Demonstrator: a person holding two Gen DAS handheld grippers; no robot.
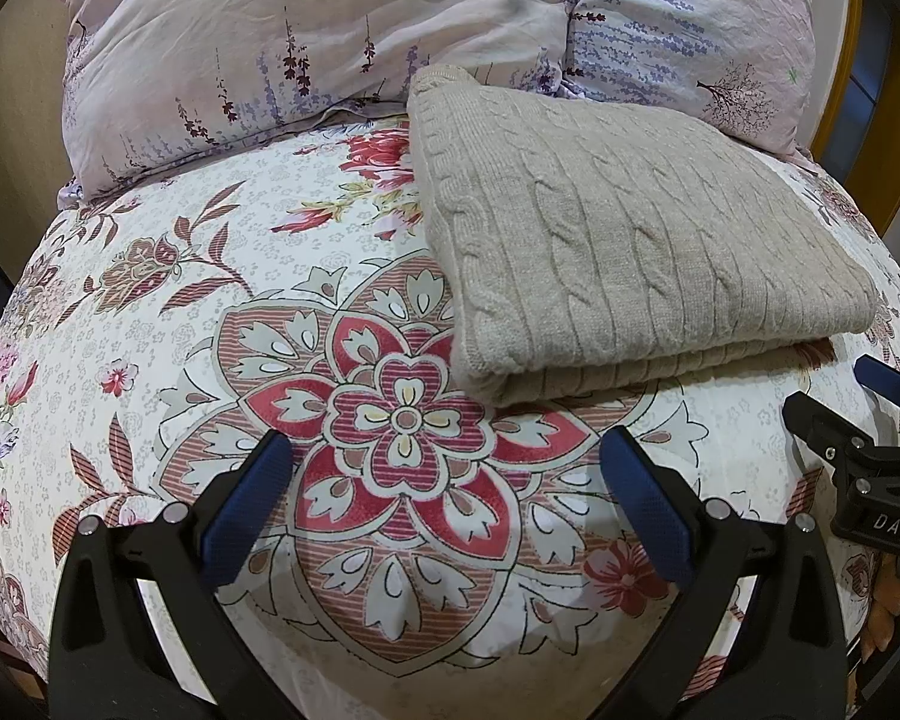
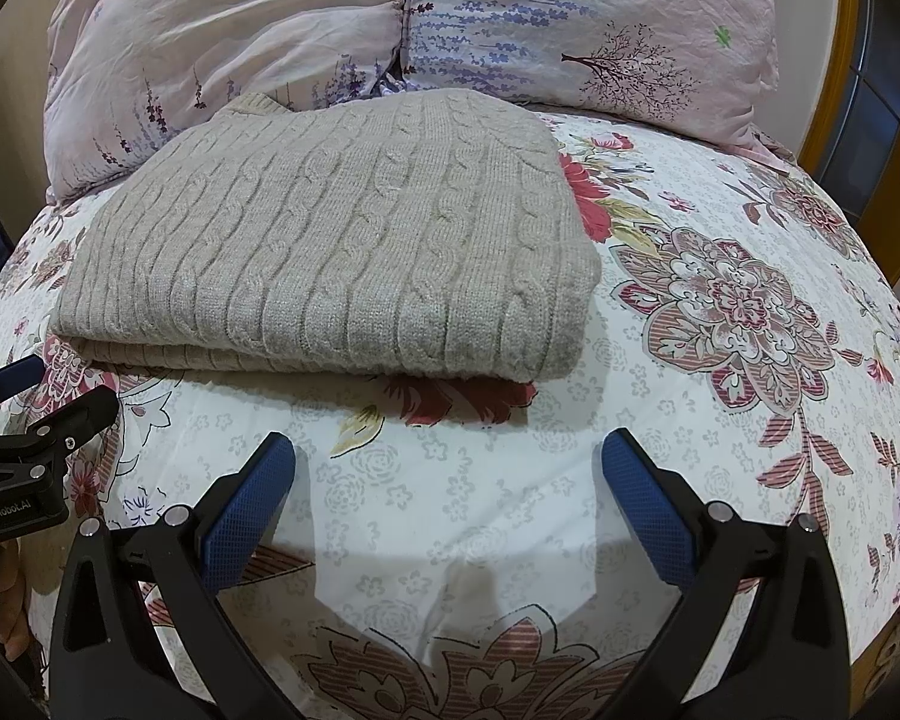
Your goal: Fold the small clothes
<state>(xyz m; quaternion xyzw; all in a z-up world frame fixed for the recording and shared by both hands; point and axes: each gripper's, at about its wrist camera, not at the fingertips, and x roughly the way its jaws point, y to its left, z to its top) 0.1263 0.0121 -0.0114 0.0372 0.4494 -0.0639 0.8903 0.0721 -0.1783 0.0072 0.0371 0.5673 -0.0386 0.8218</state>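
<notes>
The bed (image 2: 720,468), spread with a floral sheet, carries everything here. At its head edge two pillows lie side by side: a pale pink pillow (image 1: 240,42) and a lavender-print pillow (image 1: 690,30), touching each other along their inner seam.

Just in front of the pillows, its far edge touching or nearly touching them, lies one beige cable-knit sweater (image 2: 342,246). It is already folded into a flat, stacked rectangle, the fold line along its near edge, with at least two layers showing there. No sleeve or hem hangs loose that I can see. Judging from that, the folding of this piece looks finished or very nearly so; what may remain is a last smoothing or setting it aside. No other garment is in view, so I cannot tell whether more clothes wait.

Count: one bed, two pillows, one sweater, two tools.

The left tool (image 1: 447,468) hovers over the sheet toward the bed's foot edge, near the sweater's near-left corner; its fingers are spread wide and grip nothing. The right tool (image 2: 447,468) hovers just short of the sweater's near edge, likewise spread wide with nothing between its pads. Each tool shows at the edge of the other's view, the two near one another but apart.
</notes>
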